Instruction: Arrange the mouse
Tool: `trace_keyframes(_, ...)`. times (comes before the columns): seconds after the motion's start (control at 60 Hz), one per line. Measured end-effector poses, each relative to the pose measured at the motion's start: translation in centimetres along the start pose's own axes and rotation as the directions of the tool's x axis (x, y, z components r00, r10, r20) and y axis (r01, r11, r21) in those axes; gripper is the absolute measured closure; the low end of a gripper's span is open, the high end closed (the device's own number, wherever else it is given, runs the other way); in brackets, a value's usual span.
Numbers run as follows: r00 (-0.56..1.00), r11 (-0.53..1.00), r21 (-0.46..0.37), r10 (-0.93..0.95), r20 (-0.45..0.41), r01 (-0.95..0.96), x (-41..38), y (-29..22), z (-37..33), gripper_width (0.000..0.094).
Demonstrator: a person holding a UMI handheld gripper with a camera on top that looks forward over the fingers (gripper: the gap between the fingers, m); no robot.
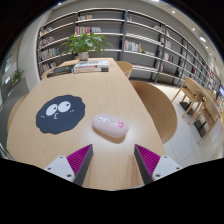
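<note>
The gripper (pixel 112 160) is being held above the near edge of a light wooden table (pixel 85 95); its two fingers are being kept spread wide, with nothing pressed between the magenta pads (pixel 79 158); the jaws are open and empty. A pale pink-white mouse (pixel 110 125) is being seen lying flat on the tabletop just ahead of the fingers, roughly midway between them and apart from both; it is resting on the bare wood, not on the mat. A dark round mouse mat (pixel 61 114) printed with two cartoon eyes is lying just beside the mouse on the left, the two being close but whether touching cannot be told. At the far end of the table a stack of books (pixel 91 66) is being seen, with a leafy green plant (pixel 87 43) behind it; tall bookshelves (pixel 140 35) are lining the wall beyond. Off to the right, well apart from the table, a wooden chair and desk (pixel 197 100) are standing on the pale floor.
</note>
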State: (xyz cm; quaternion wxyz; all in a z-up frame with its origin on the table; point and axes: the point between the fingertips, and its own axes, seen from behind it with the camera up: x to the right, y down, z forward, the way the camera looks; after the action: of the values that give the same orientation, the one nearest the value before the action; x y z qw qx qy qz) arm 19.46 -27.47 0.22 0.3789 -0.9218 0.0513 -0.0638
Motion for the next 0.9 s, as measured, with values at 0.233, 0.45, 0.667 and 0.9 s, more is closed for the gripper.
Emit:
trace_keyframes(0.233,0.997,0.999,0.011,-0.031,0.075,0.030,0.8,-4.4,5.4,0.0094)
trace_keyframes(0.45,0.992,1.000,-0.003,-0.015,0.126,0.015,1.2,-6.9,8.3,0.0162)
trace_keyframes(0.667,0.991,0.999,-0.020,-0.037,0.131,0.040,1.1,-7.5,9.0,0.0460)
trace_keyframes(0.9,0.995,0.994,-0.108,0.021,0.094,-0.011,1.0,-7.4,8.9,0.0624)
